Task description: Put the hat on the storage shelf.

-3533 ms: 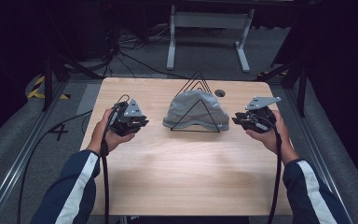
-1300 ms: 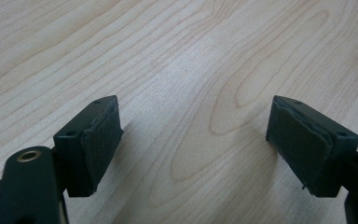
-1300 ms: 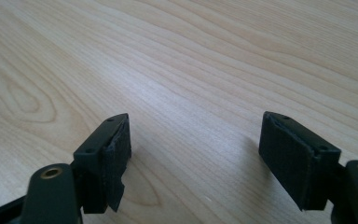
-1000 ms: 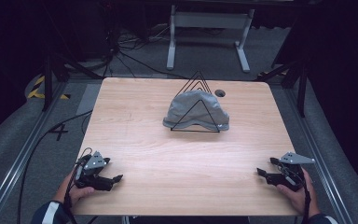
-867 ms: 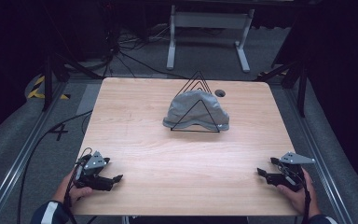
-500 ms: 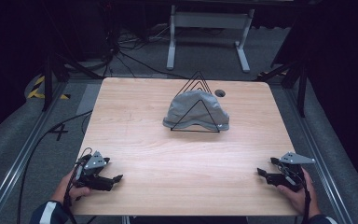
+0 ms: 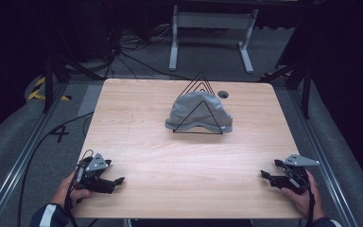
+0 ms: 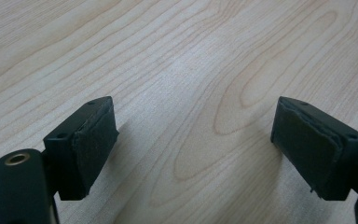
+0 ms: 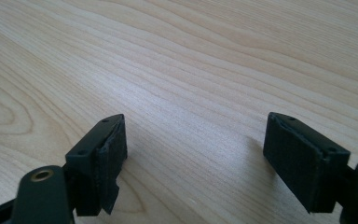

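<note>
A: Since 3.5 s ago I've pulled both hands from beside the grey cap [image 7: 198, 111] to the near corners.

B: Cap?

A: Far centre, on the wire stand [image 7: 197, 105], long axis left-right. Left gripper [image 7: 118, 181] and right gripper [image 7: 263, 174] are spread, empty, about equally distant.

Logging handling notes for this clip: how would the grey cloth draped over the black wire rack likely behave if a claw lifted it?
The grey cloth sags over the black wire triangular rack, so it is probably floppy and light. Lifted, it may snag the wires and drag or tip that slender rack.
</note>
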A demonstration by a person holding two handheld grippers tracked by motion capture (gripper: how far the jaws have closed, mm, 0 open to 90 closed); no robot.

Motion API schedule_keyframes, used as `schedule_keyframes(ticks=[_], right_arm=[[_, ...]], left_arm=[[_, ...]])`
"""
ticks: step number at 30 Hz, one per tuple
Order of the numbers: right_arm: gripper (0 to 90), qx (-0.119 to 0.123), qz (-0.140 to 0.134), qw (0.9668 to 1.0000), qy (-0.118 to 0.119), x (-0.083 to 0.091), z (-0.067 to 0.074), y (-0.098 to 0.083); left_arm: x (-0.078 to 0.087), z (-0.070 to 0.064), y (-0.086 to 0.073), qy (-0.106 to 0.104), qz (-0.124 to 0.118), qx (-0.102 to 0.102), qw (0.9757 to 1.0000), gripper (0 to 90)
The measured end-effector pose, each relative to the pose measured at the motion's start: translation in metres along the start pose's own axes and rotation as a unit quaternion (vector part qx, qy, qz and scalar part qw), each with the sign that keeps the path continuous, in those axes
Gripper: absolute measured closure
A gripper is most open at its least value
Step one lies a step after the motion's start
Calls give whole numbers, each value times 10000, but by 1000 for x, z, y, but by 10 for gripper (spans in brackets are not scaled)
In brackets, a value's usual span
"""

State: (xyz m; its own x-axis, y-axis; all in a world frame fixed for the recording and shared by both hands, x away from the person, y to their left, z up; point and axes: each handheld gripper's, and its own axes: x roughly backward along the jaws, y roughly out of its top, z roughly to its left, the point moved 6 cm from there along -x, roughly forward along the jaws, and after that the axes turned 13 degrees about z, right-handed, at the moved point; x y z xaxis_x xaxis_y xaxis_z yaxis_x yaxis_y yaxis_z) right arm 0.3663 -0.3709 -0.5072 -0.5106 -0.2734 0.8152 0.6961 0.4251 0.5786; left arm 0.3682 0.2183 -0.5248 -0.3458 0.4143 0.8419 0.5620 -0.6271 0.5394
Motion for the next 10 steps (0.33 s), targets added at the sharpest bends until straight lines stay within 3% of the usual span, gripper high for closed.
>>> schedule_keyframes(ticks=[10], right_arm=[[217, -7, -2, 10000, 5, 0, 0, 0]], left_arm=[[0, 2, 1, 40, 4, -79, 10000, 137]])
